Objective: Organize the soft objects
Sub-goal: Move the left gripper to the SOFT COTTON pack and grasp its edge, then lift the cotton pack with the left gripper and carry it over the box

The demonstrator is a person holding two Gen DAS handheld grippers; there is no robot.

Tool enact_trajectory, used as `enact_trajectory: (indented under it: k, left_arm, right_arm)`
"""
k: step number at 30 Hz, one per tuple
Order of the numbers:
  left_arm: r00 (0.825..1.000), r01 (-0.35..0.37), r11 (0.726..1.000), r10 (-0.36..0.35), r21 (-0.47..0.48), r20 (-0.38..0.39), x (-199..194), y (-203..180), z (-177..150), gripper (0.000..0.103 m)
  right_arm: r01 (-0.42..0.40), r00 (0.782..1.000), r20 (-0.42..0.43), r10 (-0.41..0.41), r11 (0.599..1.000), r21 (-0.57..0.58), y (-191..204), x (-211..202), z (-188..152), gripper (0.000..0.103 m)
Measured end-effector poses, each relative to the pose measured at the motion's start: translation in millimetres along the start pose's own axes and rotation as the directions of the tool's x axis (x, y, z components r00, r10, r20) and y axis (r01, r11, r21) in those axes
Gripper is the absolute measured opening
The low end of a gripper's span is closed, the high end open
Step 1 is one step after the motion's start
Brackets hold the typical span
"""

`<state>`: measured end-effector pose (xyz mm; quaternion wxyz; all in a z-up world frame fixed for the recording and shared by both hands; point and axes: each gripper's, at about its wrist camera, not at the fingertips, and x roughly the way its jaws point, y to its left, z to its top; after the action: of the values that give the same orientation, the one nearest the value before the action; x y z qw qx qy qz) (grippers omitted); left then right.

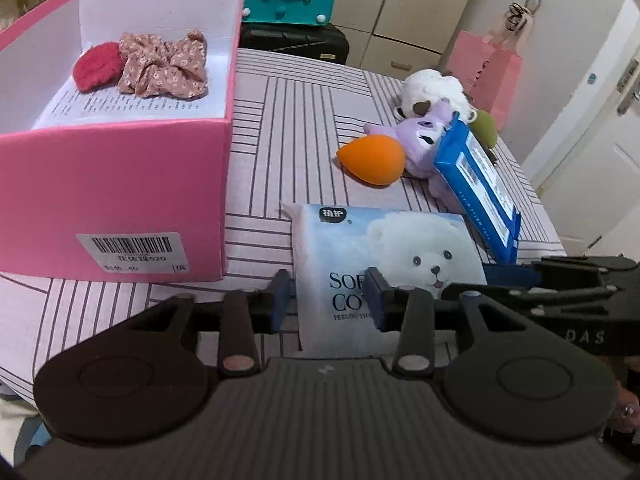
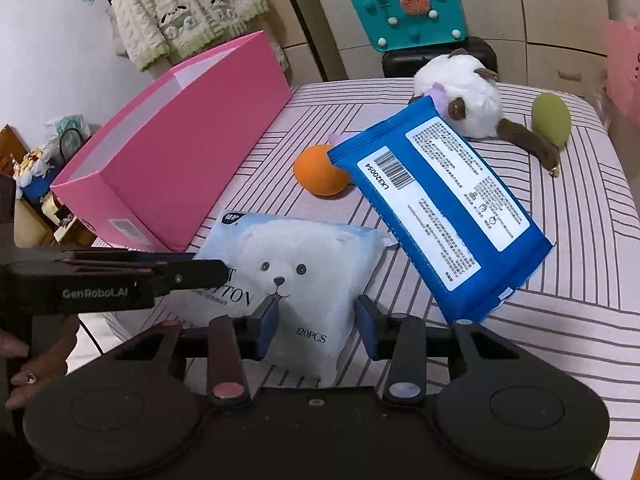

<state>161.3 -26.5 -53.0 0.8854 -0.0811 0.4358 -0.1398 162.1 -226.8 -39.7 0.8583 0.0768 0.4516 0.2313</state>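
Even soft indoor light, faint shadows; fisheye bending edges.

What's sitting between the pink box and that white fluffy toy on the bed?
In the left tongs' view, an orange egg-shaped sponge lies between the pink box and the white fluffy toy, on the striped cover; the rest of that stretch is bare.

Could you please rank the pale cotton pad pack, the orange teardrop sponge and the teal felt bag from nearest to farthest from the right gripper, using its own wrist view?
1. Pale bear-print cotton pad pack: between the right gripper fingers.
2. Orange teardrop sponge: mid-table, beyond the pack.
3. Teal felt bag: behind the table's far edge.
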Motion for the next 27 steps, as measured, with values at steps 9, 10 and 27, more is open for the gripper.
enact_trajectory:
  k: [9,10,27]
  left_arm:
    - [0.999,0.04,0.999,-0.04,0.024,0.003,-1.2,-2.7,0.0,0.032]
    - [0.999,0.042,0.999,-0.042,0.033,0.005,-2.5,-4.0,-0.2,0.031]
    - [0.994,0.107,0.963,-0.108,0.245,-0.011,-56.9,-23.0,0.2,0.03]
  right_arm:
    - [-0.022,0.999,-0.024,0.022,1.0,0.002,-3.2,0.2,3.0,0.046]
    - [-0.02,0.999,-0.026,0.02,1.0,0.004,-3.2,0.4,3.9,0.046]
    - [-0.001,0.998,-0.057,-0.005,0.996,-0.091,32.4,-29.5,16.7,0.062]
